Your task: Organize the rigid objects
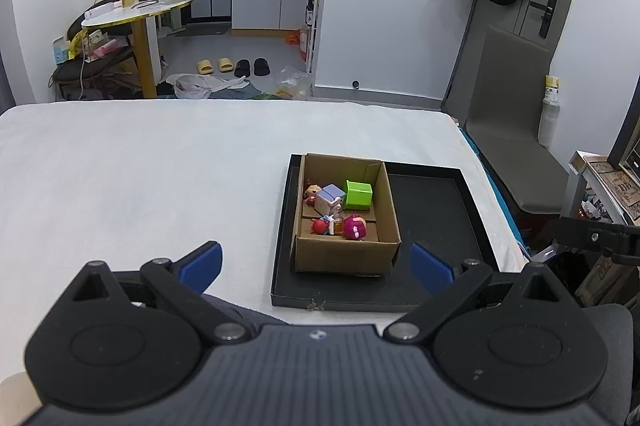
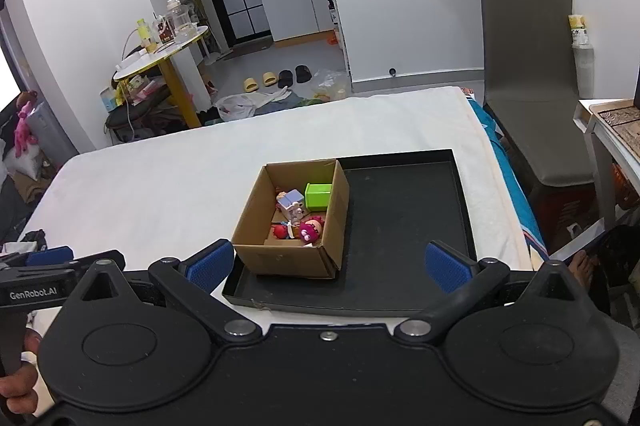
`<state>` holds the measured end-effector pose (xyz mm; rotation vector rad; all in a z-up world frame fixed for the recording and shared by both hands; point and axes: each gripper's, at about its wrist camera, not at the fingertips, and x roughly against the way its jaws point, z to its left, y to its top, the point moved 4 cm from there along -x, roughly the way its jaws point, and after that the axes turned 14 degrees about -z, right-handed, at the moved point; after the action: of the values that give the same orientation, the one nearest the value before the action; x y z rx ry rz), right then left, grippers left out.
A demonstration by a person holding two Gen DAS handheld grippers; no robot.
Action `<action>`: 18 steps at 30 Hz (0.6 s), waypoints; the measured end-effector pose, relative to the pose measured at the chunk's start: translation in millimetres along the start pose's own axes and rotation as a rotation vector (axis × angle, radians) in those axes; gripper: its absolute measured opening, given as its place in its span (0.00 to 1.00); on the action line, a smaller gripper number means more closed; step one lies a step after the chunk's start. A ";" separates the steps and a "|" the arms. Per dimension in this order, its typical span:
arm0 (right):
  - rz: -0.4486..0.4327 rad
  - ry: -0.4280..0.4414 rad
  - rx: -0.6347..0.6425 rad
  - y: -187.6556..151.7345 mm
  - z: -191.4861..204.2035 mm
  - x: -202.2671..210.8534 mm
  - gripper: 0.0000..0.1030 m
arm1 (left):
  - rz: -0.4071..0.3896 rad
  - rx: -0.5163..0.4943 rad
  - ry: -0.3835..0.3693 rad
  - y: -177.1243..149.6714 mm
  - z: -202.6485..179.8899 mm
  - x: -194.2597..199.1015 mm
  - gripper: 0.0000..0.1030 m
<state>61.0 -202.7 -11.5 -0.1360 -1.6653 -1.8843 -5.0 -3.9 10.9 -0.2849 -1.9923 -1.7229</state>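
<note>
Both grippers hang above the near edge of the bed with their blue pads spread wide and nothing between them: the left gripper (image 1: 316,268) touches nothing, and the right gripper (image 2: 330,264) is just as empty, its jaws far enough apart to straddle the box. From either tool the box (image 2: 276,258) lies toward 12 o'clock, just beyond the pads. It is an open cardboard carton standing in the left half of a shallow black tray (image 2: 404,218), which rests on the white bed (image 1: 140,178); the tray's right half, at 3 o'clock from the box, is bare. Inside the box sit the toys: a green cube (image 1: 358,194) at the far right, a pale blue block (image 1: 330,198) just beside it, a small doll (image 1: 312,192) at the far left, and nearer, a red figure (image 1: 319,226) and a magenta figure (image 1: 355,226), with some small piece between them that I cannot make out. They look like light, stiff plastic pieces, probably smooth and a little slippery, not fragile. The cube and block offer flat opposite faces for the pads; the rounded figures are best pinched across their widest part. The box walls are thin card and would likely buckle if squeezed, and the soft bed may let the tray rock
</note>
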 end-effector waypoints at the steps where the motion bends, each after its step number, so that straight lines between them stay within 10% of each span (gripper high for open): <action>1: 0.002 0.001 0.001 -0.4 0.7 -0.3 1.00 | 0.000 0.001 0.000 0.0 0.3 0.0 0.97; 18: 0.009 -0.004 0.004 0.6 2.7 -1.7 1.00 | -0.001 0.010 0.005 0.7 2.6 -0.4 0.97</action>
<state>61.8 -199.6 -11.2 -0.1459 -1.6688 -1.8747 -4.9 -1.1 11.1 -0.2758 -1.9971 -1.7124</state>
